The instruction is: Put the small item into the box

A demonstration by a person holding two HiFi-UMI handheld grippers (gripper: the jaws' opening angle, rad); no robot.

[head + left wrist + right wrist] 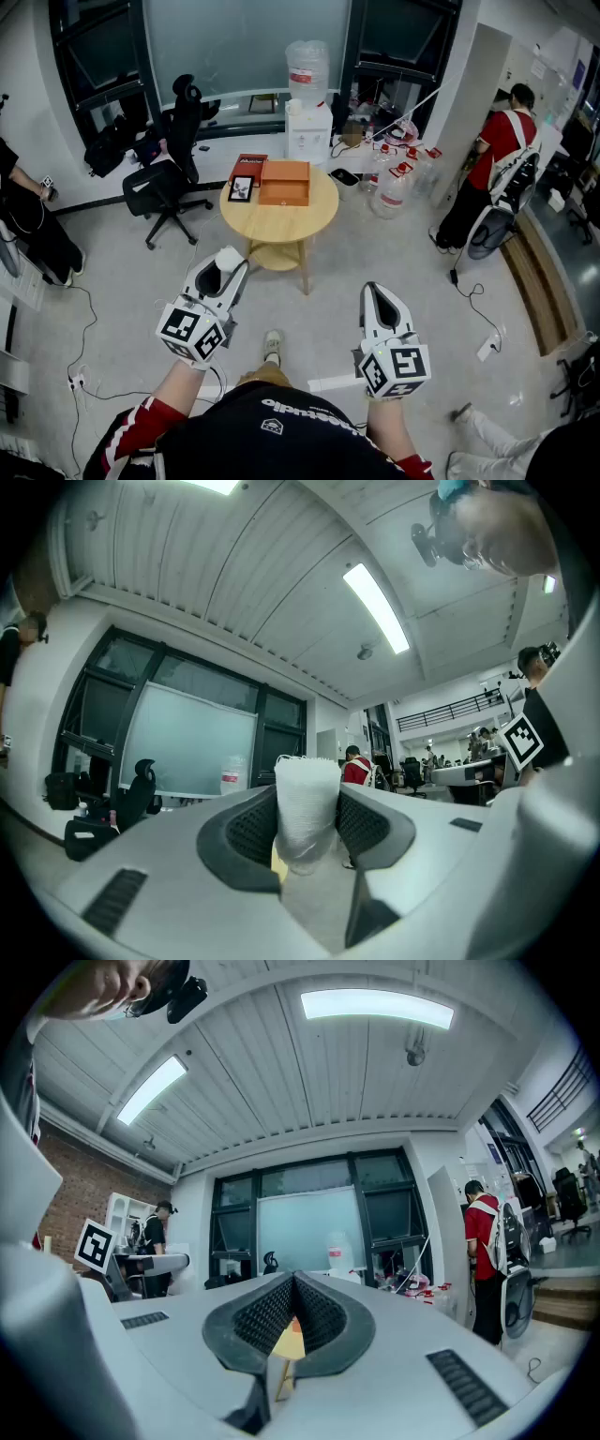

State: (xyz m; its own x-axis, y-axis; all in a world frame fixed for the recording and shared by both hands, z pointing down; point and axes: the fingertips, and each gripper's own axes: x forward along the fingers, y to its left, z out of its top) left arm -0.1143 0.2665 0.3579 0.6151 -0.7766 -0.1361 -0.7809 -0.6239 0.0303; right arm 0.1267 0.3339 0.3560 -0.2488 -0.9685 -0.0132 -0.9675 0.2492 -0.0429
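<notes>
Left gripper [229, 262]: jaws pinched white small item [307, 803]. Right gripper [292, 1299]: jaws pressed together, empty. Orange box [284, 182] sat on round table [317, 221].

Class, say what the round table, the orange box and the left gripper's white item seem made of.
The round table: likely light wood, matt tan top and legs. The orange box: probably card, flat matt faces. The white item: seemingly foam netting, meshed surface.
</notes>
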